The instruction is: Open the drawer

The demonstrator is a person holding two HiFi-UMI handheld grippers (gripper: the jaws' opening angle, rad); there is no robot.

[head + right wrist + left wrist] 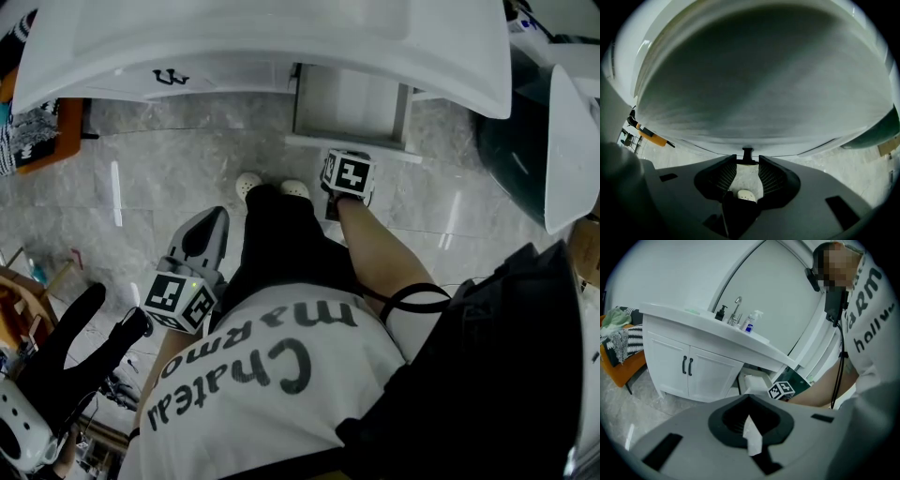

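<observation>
The white drawer [349, 105] stands pulled out from under the vanity top [262, 47]; in the left gripper view the drawer [753, 382] also shows pulled out. My right gripper [345, 185] hangs steeply down at the drawer's front edge. In the right gripper view the white drawer front [754, 84] fills the picture and its small black handle [747, 154] sits at the tips of my right gripper [747, 166], whose pads stand apart without pressing on it. My left gripper [209, 225] hangs at my left side, away from the vanity. My left gripper [749, 422] is shut, a white scrap [752, 439] sticking out between its pads.
Left of the drawer are two cabinet doors [687, 365] with black handles. A tap and bottles [740, 317] stand on the counter. An orange chair [47, 131] with cloths is at the left, a dark bin [514, 141] at the right. My shoes [249, 184] are on marble floor.
</observation>
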